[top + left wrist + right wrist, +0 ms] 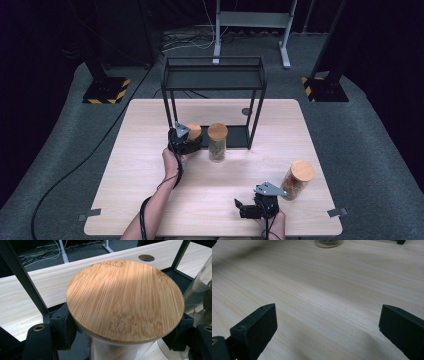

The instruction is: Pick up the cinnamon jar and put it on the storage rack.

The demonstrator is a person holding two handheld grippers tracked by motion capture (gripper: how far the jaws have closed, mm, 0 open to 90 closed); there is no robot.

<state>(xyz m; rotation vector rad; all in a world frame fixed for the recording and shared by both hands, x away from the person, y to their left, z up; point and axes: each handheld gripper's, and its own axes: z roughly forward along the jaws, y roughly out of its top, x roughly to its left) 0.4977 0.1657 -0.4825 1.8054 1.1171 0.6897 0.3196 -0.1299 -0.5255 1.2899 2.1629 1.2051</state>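
Pale wood-grain table (150, 200); black metal rack (213, 75); tan bamboo-striped lid (125, 300); black jaws; yellow-and-black hazard stripes on stand bases (106, 91).

A lab or recording studio: dark curtains surround the pale wooden table (150, 200), behind it grey carpet (370, 130), hazard-striped black stand bases (106, 90) and loose cables (187, 42).

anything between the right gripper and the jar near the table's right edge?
No. In the high view, bare wooden table separates the right gripper from the cork-lidded jar. The gripper's grey plate reaches toward the jar, apparently without touching.
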